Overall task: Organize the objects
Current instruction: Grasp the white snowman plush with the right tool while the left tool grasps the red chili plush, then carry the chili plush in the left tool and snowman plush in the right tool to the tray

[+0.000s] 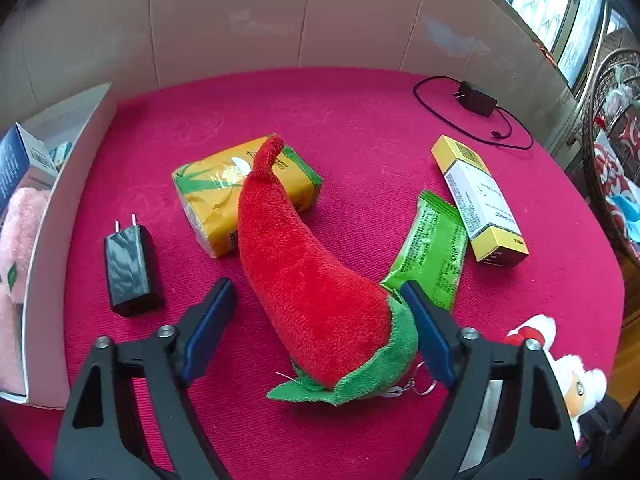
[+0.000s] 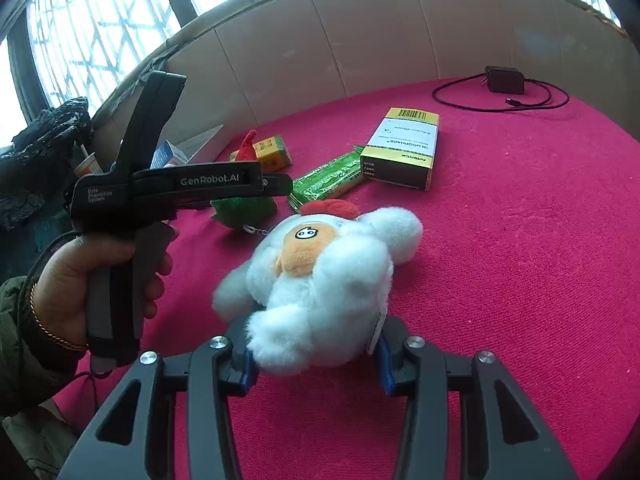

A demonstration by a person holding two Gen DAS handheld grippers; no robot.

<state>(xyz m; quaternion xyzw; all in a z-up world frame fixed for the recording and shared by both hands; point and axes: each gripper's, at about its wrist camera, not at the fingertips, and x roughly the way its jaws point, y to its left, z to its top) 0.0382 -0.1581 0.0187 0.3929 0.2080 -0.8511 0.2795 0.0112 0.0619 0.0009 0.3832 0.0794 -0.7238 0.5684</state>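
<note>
A red plush chili (image 1: 304, 272) with a green stem end lies on the pink cloth, its tip resting on a yellow tissue pack (image 1: 208, 192). My left gripper (image 1: 316, 286) straddles its stem end. The right pad touches the green part and the left pad stands clear, so the gripper is open. In the right wrist view, that left gripper (image 2: 280, 186) hovers over the chili's green end (image 2: 244, 208). My right gripper (image 2: 316, 344) is shut on a white plush chicken (image 2: 324, 276), which also shows at the left wrist view's right edge as a white plush (image 1: 568, 364).
A black plug charger (image 1: 130, 272), a green snack bar (image 1: 432, 252), a yellow-and-white medicine box (image 1: 480, 200) and a black adapter with cable (image 1: 476, 98) lie on the cloth. An open white box (image 1: 48, 240) at the left holds a pink plush. A person's hand (image 2: 80, 280) grips the left tool.
</note>
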